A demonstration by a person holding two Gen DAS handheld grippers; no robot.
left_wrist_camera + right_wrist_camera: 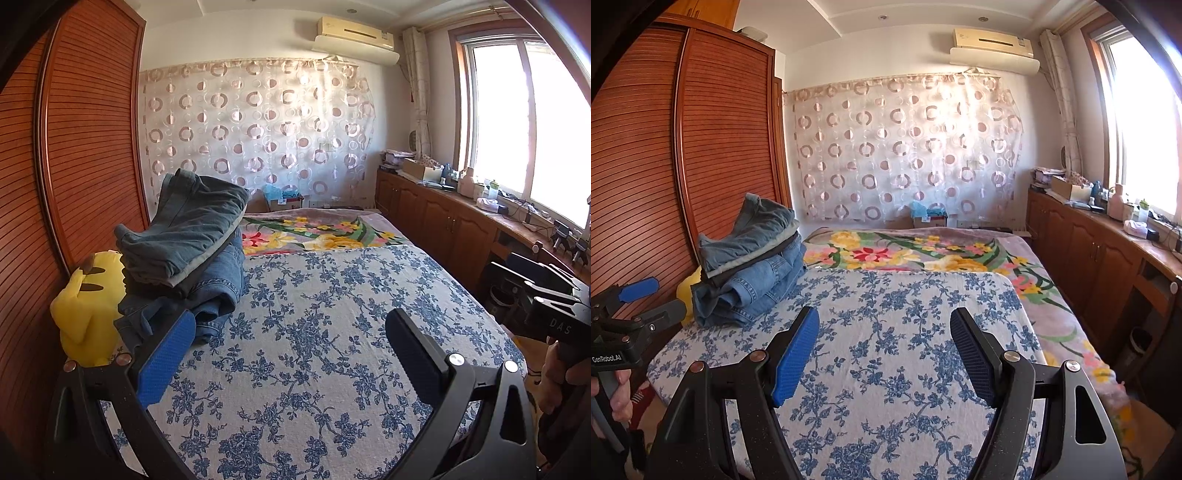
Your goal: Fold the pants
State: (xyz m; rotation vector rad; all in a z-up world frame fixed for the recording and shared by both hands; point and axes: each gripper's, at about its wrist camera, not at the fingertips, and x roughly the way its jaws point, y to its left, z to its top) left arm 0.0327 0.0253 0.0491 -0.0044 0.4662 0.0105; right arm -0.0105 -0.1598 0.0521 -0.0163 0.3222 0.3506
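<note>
Hovering spread-jawed, the left gripper [291, 343] (handle reads "GenRobot.AI") and right gripper [884, 343] face stacked pants [750, 266].

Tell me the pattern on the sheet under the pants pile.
Blue flowers on white sheet, clearest in the right wrist view.

The bed cover [894, 332] is white with a blue flower print. Beyond the bed cover lies a blanket [923, 251] in grey-pink with yellow, red and green blooms. On the bed cover's left corner sits a stack of pants [753, 266]: faded blue denim below, grey-blue on top. Left of the stack, a plain yellow plush toy [88, 310]. Behind it, a red-brown slatted wardrobe [727, 140]. The curtain [905, 147] past the blanket is sheer with pinkish-brown rings.
</note>
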